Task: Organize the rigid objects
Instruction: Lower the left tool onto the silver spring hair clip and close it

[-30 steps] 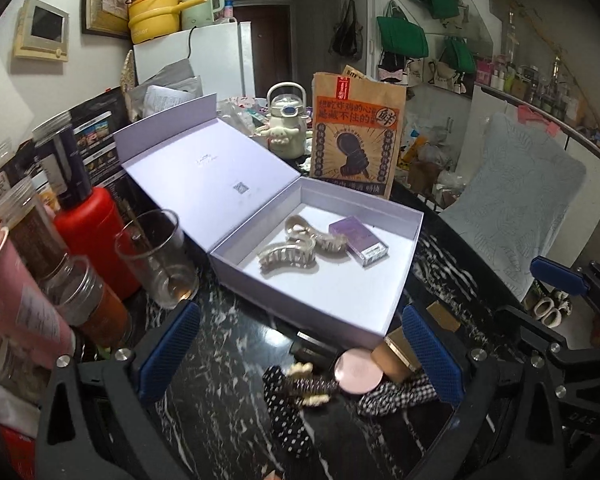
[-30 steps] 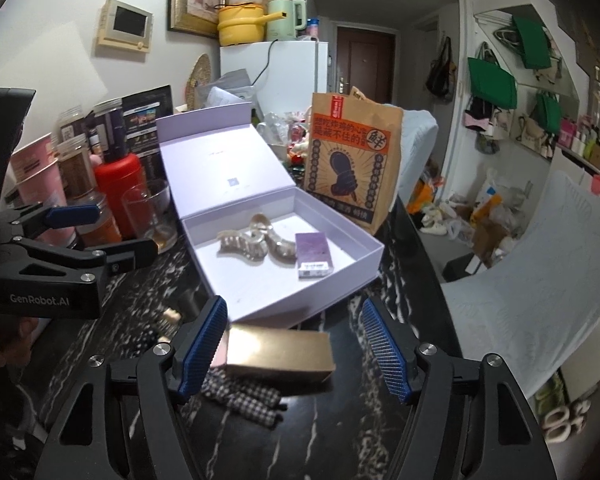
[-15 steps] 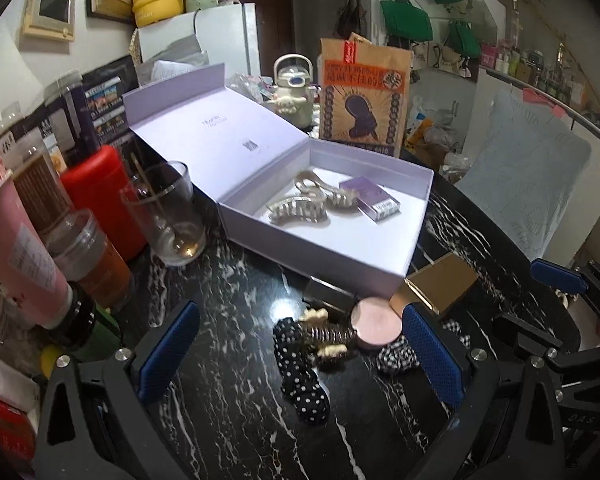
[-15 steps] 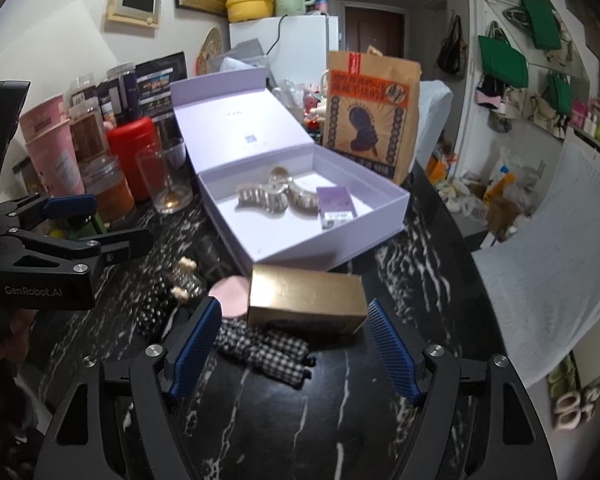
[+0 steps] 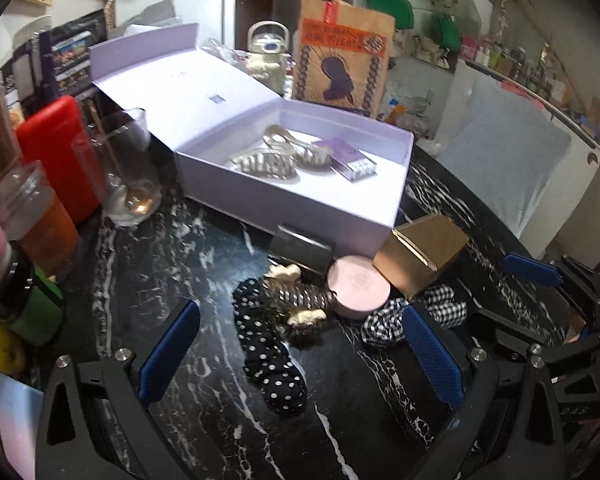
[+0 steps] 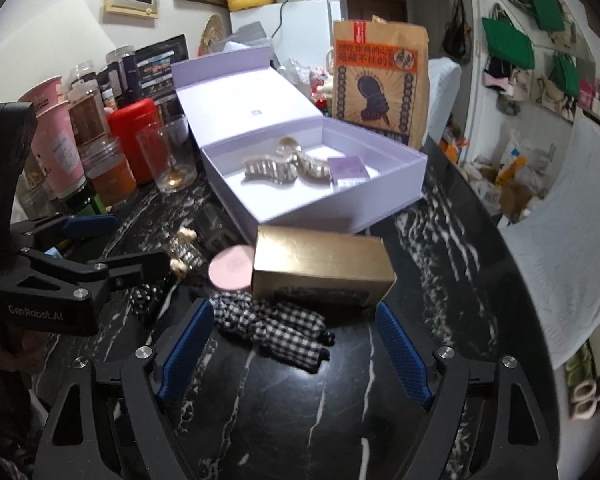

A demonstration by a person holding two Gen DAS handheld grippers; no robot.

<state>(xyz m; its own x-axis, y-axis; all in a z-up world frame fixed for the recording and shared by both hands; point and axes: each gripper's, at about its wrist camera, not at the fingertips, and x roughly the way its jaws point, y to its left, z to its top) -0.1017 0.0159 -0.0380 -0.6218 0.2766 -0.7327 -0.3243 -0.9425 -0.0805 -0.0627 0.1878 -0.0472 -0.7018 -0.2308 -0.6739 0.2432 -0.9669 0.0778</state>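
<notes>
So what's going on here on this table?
A person is sorting small items into an open lilac box, which already holds hair claws and a small purple pack. The right gripper hangs before the gold box with jaws opening, nothing held. The left gripper is open over a polka-dot scrunchie.

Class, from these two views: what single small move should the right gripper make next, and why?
Probably lower the right gripper around the gold box. Its jaws are opening with nothing between them, the box lies just ahead on the table, and the lilac box behind it has room.
</notes>
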